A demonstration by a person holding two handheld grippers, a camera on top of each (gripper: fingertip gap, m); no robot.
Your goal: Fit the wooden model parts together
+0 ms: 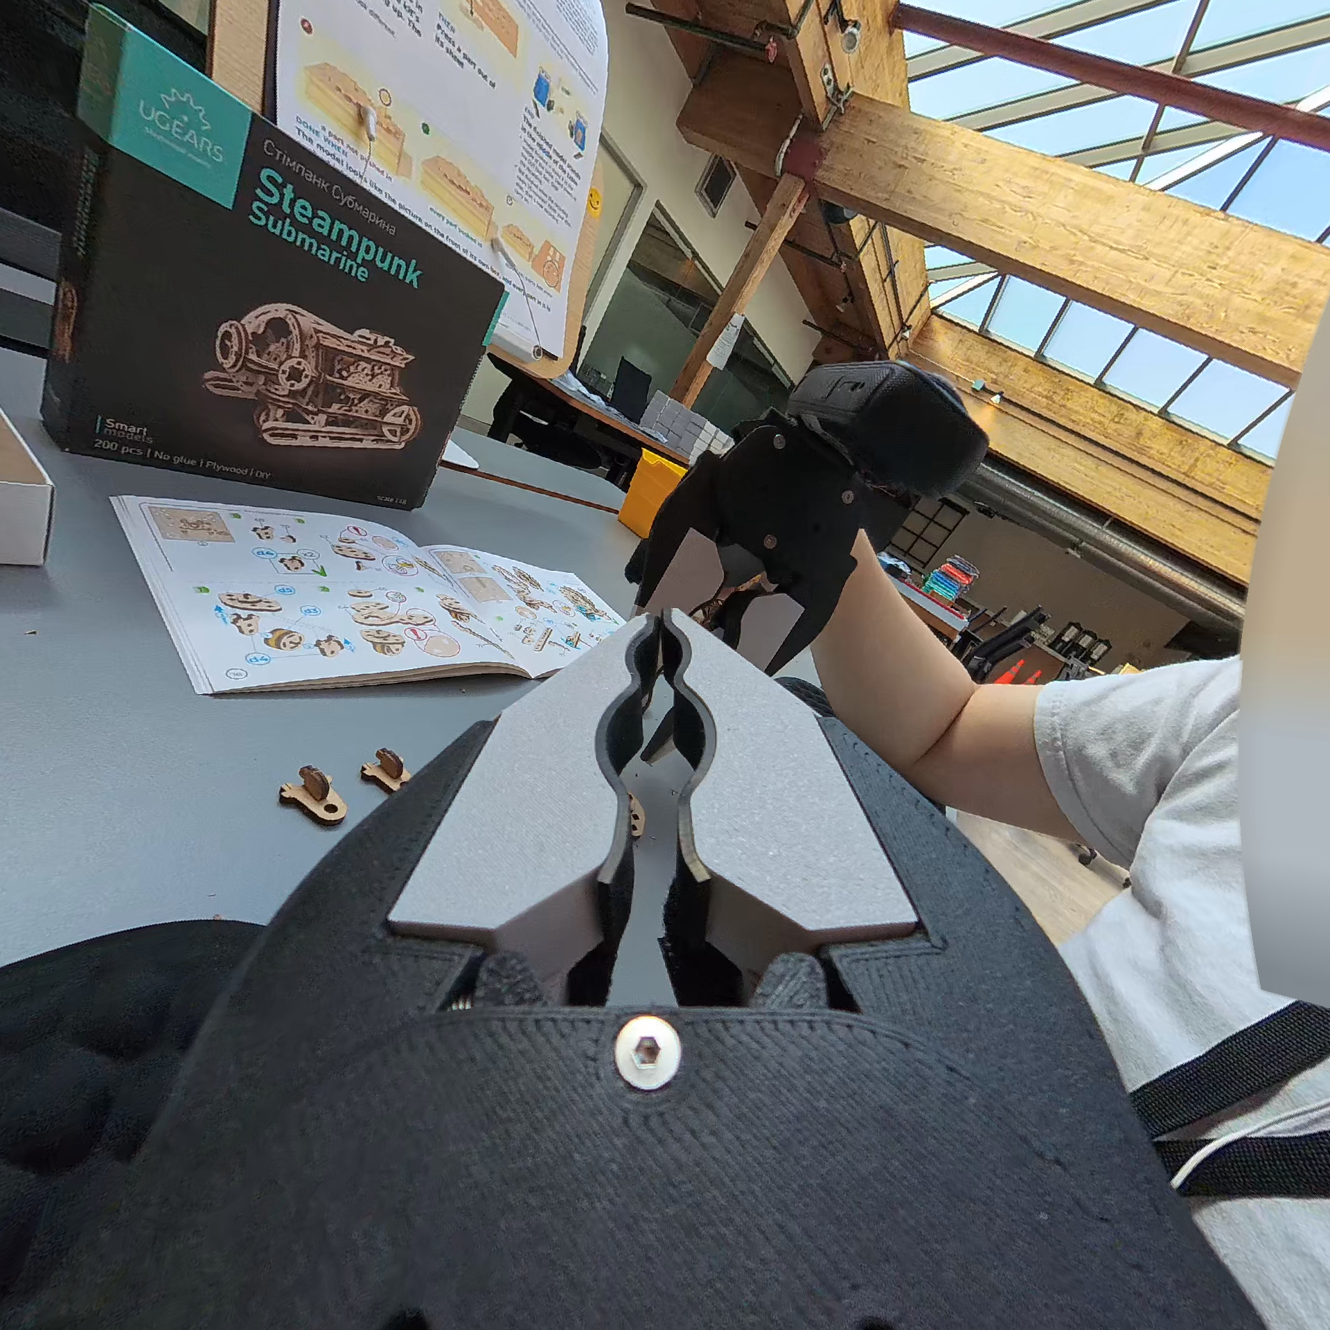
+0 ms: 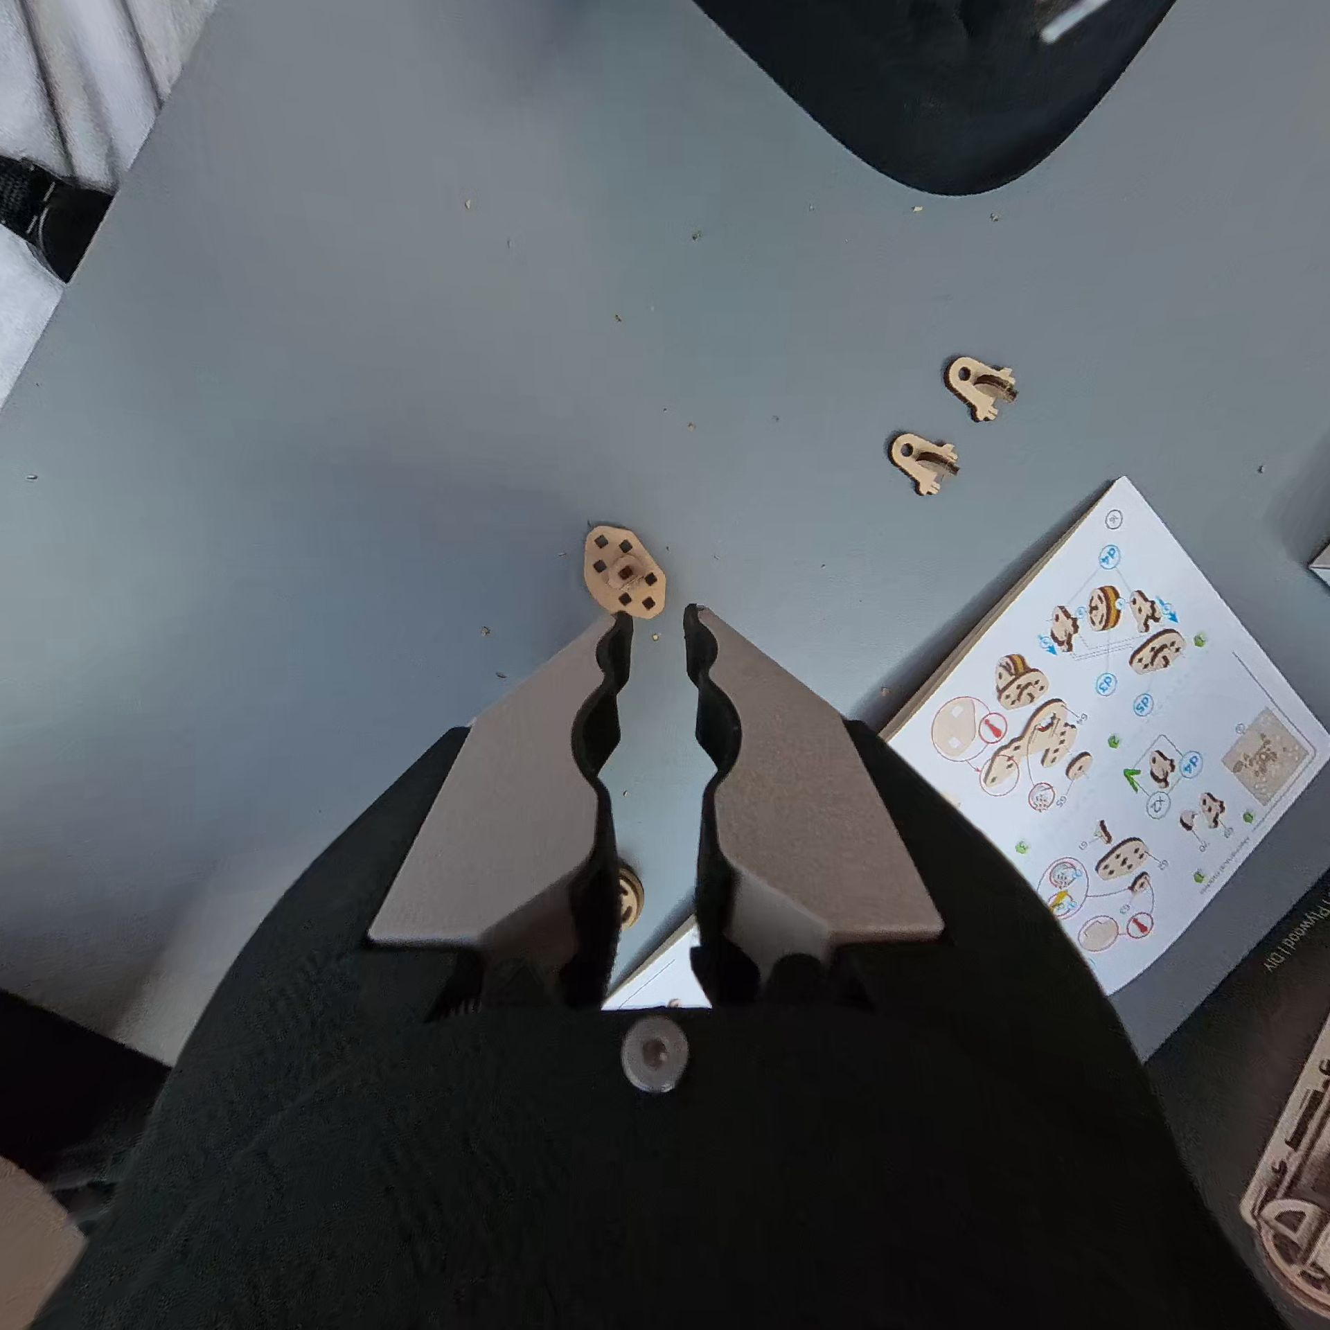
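right gripper (image 2: 656,619) above grey table (image 2: 360,360), jaws narrowly parted, holding nothing. oval wooden plate (image 2: 623,573) with square holes and a centre peg lies flat just off the tips, long axis running 11 to 5 o'clock. round wooden disc (image 2: 629,896) half hidden behind one finger. two small slotted pieces (image 2: 924,462) at 2 o'clock; booklet (image 2: 1123,734) cut off at 3. left gripper (image 1: 662,619) tips nearly together, grasp unclear; another wooden bit (image 1: 635,815) barely glimpsed between the fingers.

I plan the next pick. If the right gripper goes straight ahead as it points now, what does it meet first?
Probably the oval wooden plate with square holes, lying on the grey table just beyond the right gripper; its open fingers hold nothing.
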